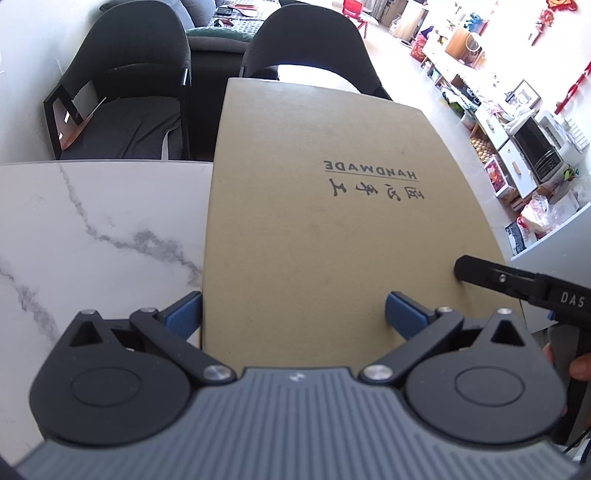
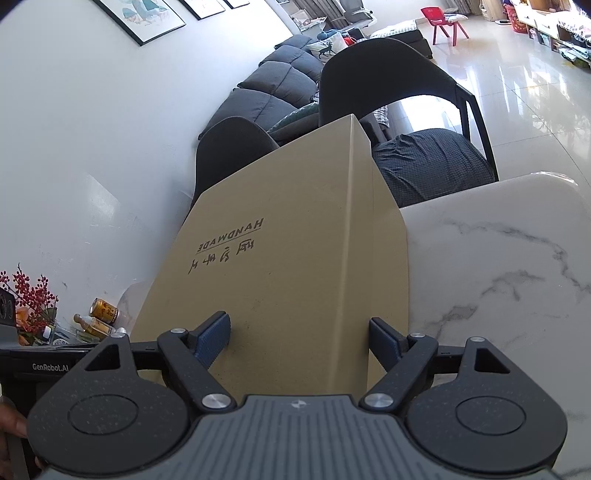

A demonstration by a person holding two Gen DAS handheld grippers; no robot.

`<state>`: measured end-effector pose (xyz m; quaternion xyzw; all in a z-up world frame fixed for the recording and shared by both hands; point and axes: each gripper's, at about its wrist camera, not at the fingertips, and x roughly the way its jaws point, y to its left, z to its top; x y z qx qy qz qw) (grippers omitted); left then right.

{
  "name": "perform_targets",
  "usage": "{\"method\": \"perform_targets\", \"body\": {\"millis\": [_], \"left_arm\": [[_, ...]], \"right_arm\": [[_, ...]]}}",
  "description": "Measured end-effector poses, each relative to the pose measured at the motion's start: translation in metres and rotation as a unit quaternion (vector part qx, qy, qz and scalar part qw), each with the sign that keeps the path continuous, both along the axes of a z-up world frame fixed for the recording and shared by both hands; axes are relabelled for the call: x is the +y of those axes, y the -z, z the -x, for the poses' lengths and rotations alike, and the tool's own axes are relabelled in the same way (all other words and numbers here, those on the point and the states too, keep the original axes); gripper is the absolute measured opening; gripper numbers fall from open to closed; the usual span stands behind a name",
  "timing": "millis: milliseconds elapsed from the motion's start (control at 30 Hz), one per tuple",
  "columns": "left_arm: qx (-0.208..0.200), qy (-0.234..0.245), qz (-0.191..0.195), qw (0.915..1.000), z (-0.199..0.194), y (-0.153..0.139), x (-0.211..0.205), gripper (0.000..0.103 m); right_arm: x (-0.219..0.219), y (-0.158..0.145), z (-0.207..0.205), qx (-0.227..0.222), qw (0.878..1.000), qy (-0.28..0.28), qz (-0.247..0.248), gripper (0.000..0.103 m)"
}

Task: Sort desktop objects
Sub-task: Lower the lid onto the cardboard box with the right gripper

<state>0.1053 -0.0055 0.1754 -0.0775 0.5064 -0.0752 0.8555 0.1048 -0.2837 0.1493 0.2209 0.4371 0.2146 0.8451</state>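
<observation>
Marble table: box between spread fingers

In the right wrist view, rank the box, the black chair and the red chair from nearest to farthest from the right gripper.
1. Box, between the open fingers of the right gripper.
2. Black chair, behind the box.
3. Red chair, far across the floor, top right.

A tan box bears dark lettering; the counter is white marble with grey veins; gripper pads are blue.
</observation>
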Motion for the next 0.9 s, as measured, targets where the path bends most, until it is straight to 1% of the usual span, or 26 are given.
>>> {"method": "perform_targets", "body": {"millis": [133, 233, 433, 900], "left_arm": [[0.002, -0.003, -0.001, 1.0, -0.002, 0.003, 0.005, 0.103], [0.003, -0.001, 0.001, 1.0, -0.006, 0.003, 0.006, 0.103], [-0.005, 0.007, -0.005, 1.0, -0.012, 0.0, 0.005, 0.103], [-0.002, 0.0, 0.015, 0.9999, -0.013, 0.008, 0.012, 0.103]], "right_arm": [[0.007, 0.003, 0.0, 0.004, 1.0, 0.002, -0.001, 0.083], [0.009, 0.004, -0.002, 0.003, 1.0, 0.003, 0.002, 0.086], [0.01, 0.004, -0.004, 0.003, 1.0, 0.013, 0.001, 0.086], [0.019, 0.0, 0.0, 0.001, 0.999, 0.03, 0.029, 0.088]]}}
